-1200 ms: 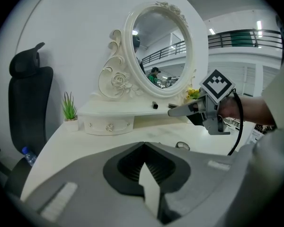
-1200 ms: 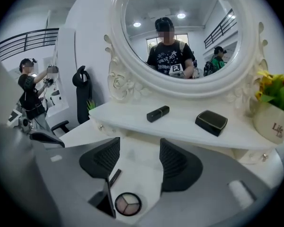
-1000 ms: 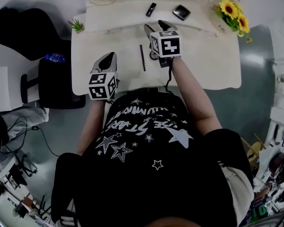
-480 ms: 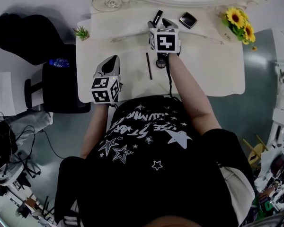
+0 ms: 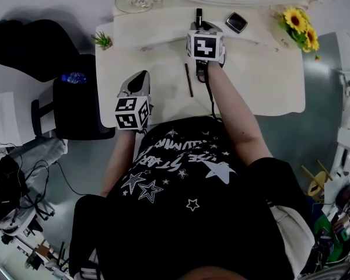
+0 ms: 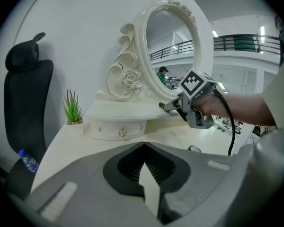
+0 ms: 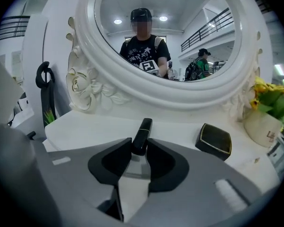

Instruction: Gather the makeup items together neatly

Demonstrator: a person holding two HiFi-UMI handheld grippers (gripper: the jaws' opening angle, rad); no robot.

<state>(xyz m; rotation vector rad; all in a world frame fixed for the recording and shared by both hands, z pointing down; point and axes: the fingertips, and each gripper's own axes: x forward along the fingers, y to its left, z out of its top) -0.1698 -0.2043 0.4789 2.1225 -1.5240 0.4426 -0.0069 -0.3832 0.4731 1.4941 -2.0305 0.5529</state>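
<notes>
Setting: a mock bedroom corner staged inside a large lab or workshop hall. A white dressing table point(image 5: 268, 80) with an ornate oval mirror point(image 7: 165, 37), a small potted plant point(image 5: 102, 39) and sunflowers point(image 5: 297, 25) gave the home look. Around it were a bare grey floor point(image 5: 321, 133), tangled cables point(image 5: 29, 168), cluttered equipment point(image 5: 338, 209) and a black office chair point(image 6: 26, 93). The mirror reflected balcony railings point(image 7: 203, 26) and ceiling lights point(image 7: 116, 21).

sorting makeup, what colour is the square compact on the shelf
The compact is black with a thin gold edge, clearest in the right gripper view.
</notes>
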